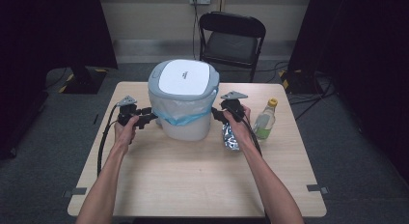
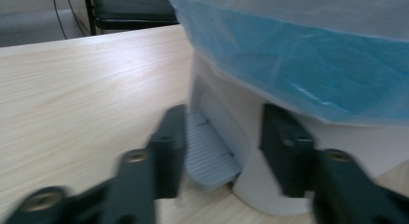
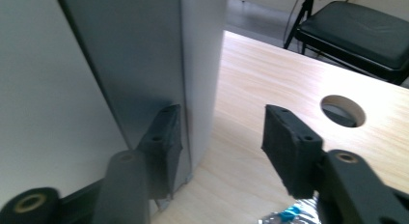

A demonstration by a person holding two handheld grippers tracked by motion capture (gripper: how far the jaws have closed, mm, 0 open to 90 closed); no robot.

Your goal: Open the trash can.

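Note:
A white pedal bin (image 1: 183,119) with a grey-and-white lid (image 1: 183,78) and a blue liner (image 2: 299,64) folded over its rim stands at the middle of the wooden table (image 1: 193,180). My left gripper (image 1: 150,119) is at the bin's left side, low down. Its jaws (image 2: 226,147) stand apart on either side of the grey foot pedal (image 2: 210,154). My right gripper (image 1: 217,114) is at the bin's right side. In the right gripper view one jaw of that gripper (image 3: 222,142) lies against the bin's grey wall (image 3: 144,64) and the other stands free over the table.
A crumpled foil packet (image 1: 230,137) lies under my right wrist, and a clear bottle with a yellow cap (image 1: 265,120) stands just right of it. The tabletop has a round hole (image 3: 342,110) behind the bin. A black folding chair (image 1: 231,38) stands beyond the table's far edge.

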